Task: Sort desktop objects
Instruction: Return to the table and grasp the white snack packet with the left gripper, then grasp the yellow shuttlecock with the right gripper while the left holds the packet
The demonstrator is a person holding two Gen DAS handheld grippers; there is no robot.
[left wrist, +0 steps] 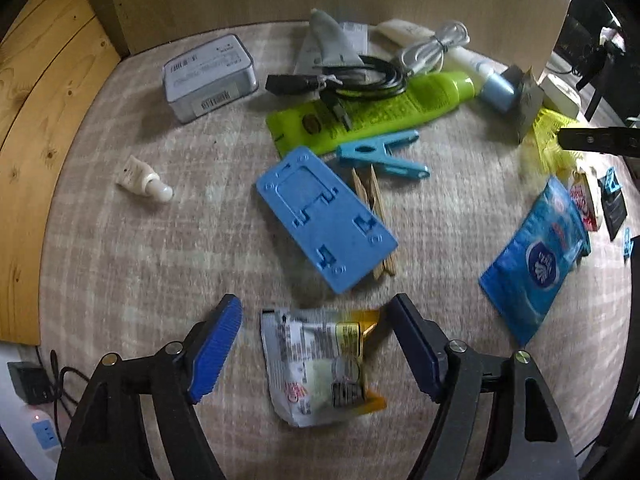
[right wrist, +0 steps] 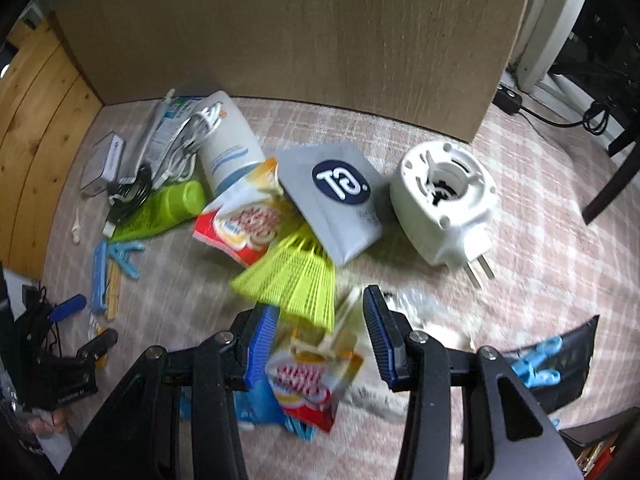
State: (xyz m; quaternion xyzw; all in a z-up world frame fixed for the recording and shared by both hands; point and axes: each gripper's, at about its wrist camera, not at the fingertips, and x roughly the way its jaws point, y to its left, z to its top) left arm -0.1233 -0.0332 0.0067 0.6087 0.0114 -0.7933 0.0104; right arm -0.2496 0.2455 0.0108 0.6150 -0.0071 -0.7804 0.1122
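Note:
My left gripper (left wrist: 316, 344) is open, low over a silver and yellow snack packet (left wrist: 320, 364) that lies between its blue pads (left wrist: 216, 350). Ahead lie a blue plastic plate (left wrist: 324, 216) on wooden clothespins (left wrist: 376, 200), a blue peg (left wrist: 384, 154) and a green tube (left wrist: 372, 114). My right gripper (right wrist: 320, 340) is open above a red and yellow snack packet (right wrist: 312, 380), just short of a yellow shuttlecock (right wrist: 296, 276). A grey pouch (right wrist: 336, 200) and a second snack packet (right wrist: 244, 220) lie beyond.
A grey box (left wrist: 208, 76), black cable (left wrist: 360, 80), small white tube (left wrist: 146, 178) and blue tissue pack (left wrist: 536, 256) lie around. A white plug-in device (right wrist: 444, 200) stands right. A board wall (right wrist: 300, 28) closes the back. The left gripper shows at the far left (right wrist: 76, 320).

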